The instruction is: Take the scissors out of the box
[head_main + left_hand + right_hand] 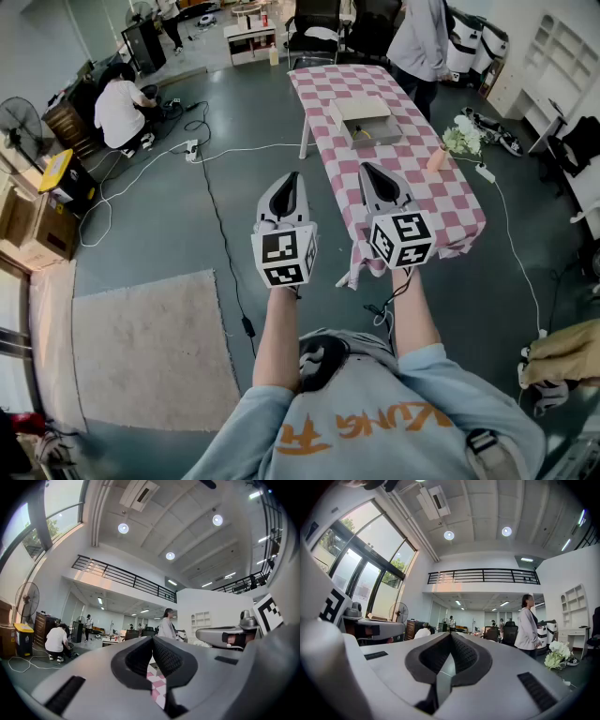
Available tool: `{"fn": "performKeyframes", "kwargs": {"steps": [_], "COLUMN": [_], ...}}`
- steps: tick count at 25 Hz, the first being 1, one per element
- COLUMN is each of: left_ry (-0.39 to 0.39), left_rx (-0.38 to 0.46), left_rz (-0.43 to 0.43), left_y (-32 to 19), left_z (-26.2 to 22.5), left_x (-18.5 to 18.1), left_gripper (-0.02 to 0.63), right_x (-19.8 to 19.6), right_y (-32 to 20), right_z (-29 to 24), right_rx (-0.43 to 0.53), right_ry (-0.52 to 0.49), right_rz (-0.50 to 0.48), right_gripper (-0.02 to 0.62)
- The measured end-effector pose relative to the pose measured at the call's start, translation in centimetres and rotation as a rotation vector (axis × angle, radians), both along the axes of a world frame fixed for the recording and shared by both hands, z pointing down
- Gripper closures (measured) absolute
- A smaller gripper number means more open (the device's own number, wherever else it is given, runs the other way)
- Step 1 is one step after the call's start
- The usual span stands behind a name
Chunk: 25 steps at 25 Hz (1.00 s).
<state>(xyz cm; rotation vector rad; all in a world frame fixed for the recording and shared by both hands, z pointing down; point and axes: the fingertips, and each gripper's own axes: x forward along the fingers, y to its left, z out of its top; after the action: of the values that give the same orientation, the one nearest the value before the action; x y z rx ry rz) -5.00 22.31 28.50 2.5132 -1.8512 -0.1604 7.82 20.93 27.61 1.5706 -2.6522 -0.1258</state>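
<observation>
We held two grippers level. The left gripper [290, 178] had its jaws pressed together on nothing, and the right gripper [367, 169] was likewise closed and empty. Ahead of both tips stood one checked-cloth table [441, 202] carrying one cardboard box [364, 117], well apart from the jaws. The scissors showed in no view. One flower bunch [461, 139] sat ahead and right of the right gripper.

- Orange print is borne across the shirt [375, 427]; the letters "UNG" can be read, with a blocky character to their left, and the rest is lost in folds.
- Black-and-white square marker patterns are carried on the cube [284, 258] of the left gripper [292, 178] and the cube [403, 240] of the right gripper [367, 169]; no letters or numbers are given by them.
</observation>
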Motion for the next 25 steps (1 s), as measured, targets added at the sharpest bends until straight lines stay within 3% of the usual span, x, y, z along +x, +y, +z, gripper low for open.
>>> {"fn": "performKeyframes", "kwargs": {"steps": [9,15,25], "left_ry": [0.013,0.015,0.045], "left_rx": [0.001,-0.007,-0.029], "left_rz": [0.027,0.043,0.053], "left_y": [-1.0,-1.5,-2.5], "left_z": [0.2,0.3,1.2], "left_x": [0.6,0.6,0.2], "left_gripper": [0.586,0.586,0.586], "right_x": [0.3,1.2,1.6], "right_y": [-0.5,-1.1,-2.0], "right_z": [0.1,-0.2,0.5], "right_rx": [0.007,0.008,-0.015], "right_ry": [0.013,-0.046,-0.015], "right_rz": [0.006,0.06,0.098], "right_gripper": [0.6,0.6,0.598]}}
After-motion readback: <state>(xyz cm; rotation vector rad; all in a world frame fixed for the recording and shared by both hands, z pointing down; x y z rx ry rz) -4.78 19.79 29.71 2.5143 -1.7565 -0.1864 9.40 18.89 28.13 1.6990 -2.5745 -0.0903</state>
